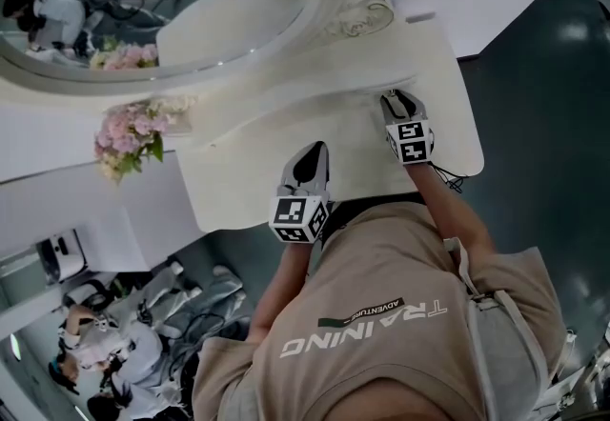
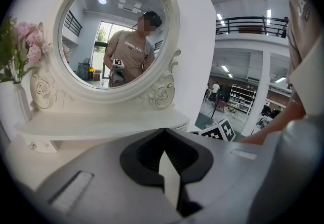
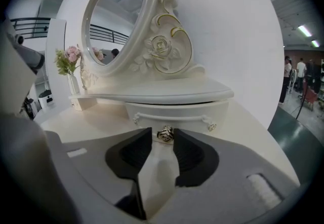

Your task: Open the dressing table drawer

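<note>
We are holding the right gripper [image 3: 162, 142] wide, its jaws flanking the knob [image 3: 165, 134] of the drawer [image 3: 172, 114] beneath the mirror [image 3: 114, 20], not yet pinching. We are aiming to centre, close firmly, then pull straight out. The left gripper [image 2: 164, 132] is resting closed and empty.

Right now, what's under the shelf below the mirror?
A white drawer with a metal knob, which sits between the right gripper's open jaws. The drawer's front hides whatever is inside.
</note>
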{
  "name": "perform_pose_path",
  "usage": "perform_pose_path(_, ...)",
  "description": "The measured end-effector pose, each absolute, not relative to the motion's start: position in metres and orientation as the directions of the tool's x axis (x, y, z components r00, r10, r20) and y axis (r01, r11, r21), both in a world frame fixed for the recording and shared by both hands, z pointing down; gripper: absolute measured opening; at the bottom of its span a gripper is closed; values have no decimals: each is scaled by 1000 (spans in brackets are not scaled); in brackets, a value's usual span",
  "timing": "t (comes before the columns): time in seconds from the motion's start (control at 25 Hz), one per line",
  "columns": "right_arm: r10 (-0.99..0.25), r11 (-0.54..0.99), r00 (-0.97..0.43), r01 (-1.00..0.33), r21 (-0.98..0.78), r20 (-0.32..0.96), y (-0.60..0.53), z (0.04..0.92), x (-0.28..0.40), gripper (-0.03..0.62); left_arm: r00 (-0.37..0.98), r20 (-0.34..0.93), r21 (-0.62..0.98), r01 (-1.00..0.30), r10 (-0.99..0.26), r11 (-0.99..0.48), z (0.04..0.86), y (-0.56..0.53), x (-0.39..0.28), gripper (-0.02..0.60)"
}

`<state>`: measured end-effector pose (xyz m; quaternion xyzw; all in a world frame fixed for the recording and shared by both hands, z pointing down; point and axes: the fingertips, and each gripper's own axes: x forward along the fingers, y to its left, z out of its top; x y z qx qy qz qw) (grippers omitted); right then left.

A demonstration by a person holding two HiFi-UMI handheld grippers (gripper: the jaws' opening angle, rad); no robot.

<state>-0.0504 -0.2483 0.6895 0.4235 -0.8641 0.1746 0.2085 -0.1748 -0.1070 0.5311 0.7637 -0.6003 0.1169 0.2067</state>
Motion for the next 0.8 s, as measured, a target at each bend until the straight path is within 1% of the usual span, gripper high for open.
perform_pose_path(0.04,-665,573,-545,-811,-118,510,-251,690,-49,97,251,430,175,-966,-867,-192,532,-106,-175,18)
perform_pose_path(0.52,-675,569,-526,-817,-89,518,-252,684,-45,95,223,439,185,-970,-871,-155,538,-93,-181,18)
perform_pose_path(0.8,-665,576,-531,-812,-92,525,-240,688,-42,95,239,437,192,-967,-867,-169,539,-94,-176,18)
